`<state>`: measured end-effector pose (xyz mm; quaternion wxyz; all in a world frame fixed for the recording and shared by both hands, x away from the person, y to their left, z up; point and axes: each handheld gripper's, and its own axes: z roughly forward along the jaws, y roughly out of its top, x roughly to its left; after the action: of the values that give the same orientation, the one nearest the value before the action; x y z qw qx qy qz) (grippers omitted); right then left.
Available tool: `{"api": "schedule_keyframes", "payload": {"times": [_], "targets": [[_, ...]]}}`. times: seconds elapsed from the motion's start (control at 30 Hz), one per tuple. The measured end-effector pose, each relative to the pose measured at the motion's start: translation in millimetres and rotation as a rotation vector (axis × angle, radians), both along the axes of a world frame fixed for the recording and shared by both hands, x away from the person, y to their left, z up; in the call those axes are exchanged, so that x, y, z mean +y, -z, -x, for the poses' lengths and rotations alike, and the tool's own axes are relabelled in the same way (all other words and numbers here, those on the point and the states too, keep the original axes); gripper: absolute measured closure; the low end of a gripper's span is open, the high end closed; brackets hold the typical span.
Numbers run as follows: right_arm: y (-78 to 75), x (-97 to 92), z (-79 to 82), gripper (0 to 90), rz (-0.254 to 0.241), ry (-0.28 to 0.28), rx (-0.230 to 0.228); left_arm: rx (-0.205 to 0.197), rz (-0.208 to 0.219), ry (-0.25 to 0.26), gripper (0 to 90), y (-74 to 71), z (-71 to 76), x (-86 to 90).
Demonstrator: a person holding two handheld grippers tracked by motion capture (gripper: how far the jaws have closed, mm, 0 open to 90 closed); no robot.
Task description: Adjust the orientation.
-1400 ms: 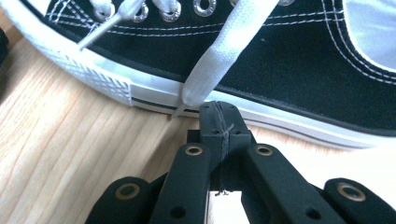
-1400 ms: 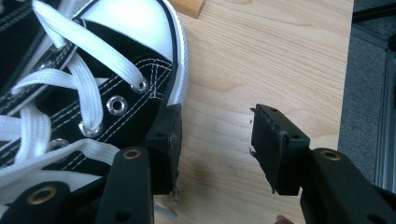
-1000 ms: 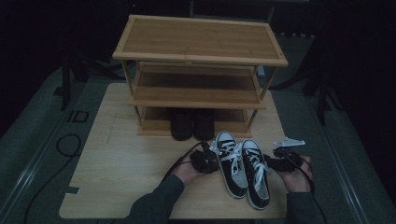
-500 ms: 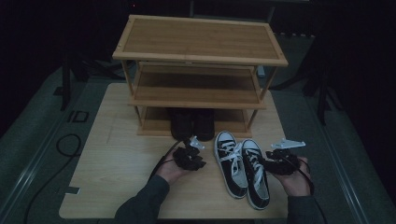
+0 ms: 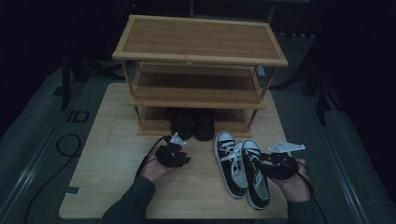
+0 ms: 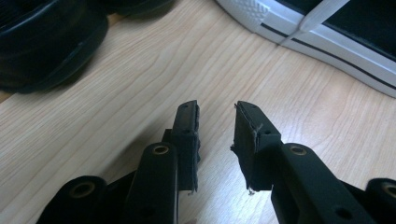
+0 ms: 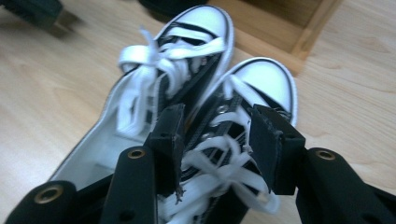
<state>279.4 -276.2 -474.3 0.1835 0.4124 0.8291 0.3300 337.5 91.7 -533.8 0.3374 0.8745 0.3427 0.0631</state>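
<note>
In the high view, a pair of black-and-white lace-up sneakers (image 5: 242, 166) stands side by side at the lower right of the wooden table (image 5: 107, 154), toes toward the bamboo shoe rack (image 5: 198, 70), whose bottom shelf holds a pair of black shoes (image 5: 192, 123). The left gripper (image 5: 172, 155) sits at lower centre, well apart from the sneakers, and its jaws, which have just been opening, stand a little apart over bare table with nothing between them. The right gripper (image 5: 275, 164), at the lower right, has its jaws wide on either side of the right-hand sneaker's laces, and whether the pads press on the sneaker cannot be told.

Dim high view — brighter, softly blurred close-ups
</note>
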Motion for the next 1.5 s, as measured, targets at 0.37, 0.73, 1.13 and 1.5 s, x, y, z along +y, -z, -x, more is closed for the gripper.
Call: {"api": "schedule_keyframes", "payload": {"times": [0.37,0.73,1.13,1.5], "targets": [[0.5,7.8,20.0,53.4,0.003,-0.045,0.019,0.001,0.012,-0.015,70.0,0.2,-0.3,4.1],[-1.8,8.6,36.8,53.2,-0.008,-0.081,0.026,0.008,0.009,-0.014,69.8,2.0,-1.1,2.9],[14.0,6.7,34.9,54.1,-0.001,-0.08,0.099,0.011,0.008,-0.013,69.0,2.4,-1.6,1.4],[18.3,3.6,37.0,58.0,-0.021,-0.046,0.12,0.009,0.003,0.004,68.7,3.3,-1.1,-3.7]]}}
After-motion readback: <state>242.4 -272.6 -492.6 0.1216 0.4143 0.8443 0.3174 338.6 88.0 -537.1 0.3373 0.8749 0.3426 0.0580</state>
